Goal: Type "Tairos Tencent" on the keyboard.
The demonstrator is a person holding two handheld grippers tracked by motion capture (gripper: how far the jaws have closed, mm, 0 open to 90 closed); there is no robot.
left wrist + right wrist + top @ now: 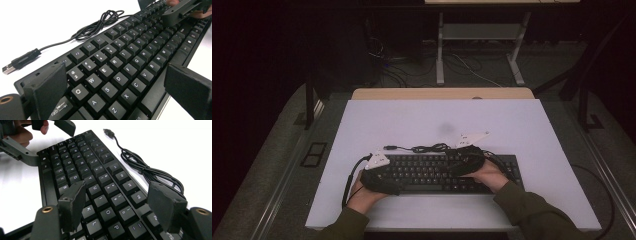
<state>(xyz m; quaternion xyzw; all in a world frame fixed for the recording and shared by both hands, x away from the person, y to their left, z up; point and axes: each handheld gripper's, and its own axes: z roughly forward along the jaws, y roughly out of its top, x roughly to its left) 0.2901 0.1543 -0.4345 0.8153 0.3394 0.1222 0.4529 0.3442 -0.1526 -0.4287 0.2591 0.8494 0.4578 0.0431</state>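
Both my grippers straddle the black full-size plastic keyboard (447,172) on the white table (522,125): left gripper (117,87) spread wide across its left end, right gripper (120,205) parted over the keys, gripping nothing. Next, I judge, both must close on its edges

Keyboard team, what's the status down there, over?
Left gripper and right gripper both open, jaws straddling the black keyboard, no grip. Keyboard flat on white table. Its coiled cable lies loose behind, unplugged.
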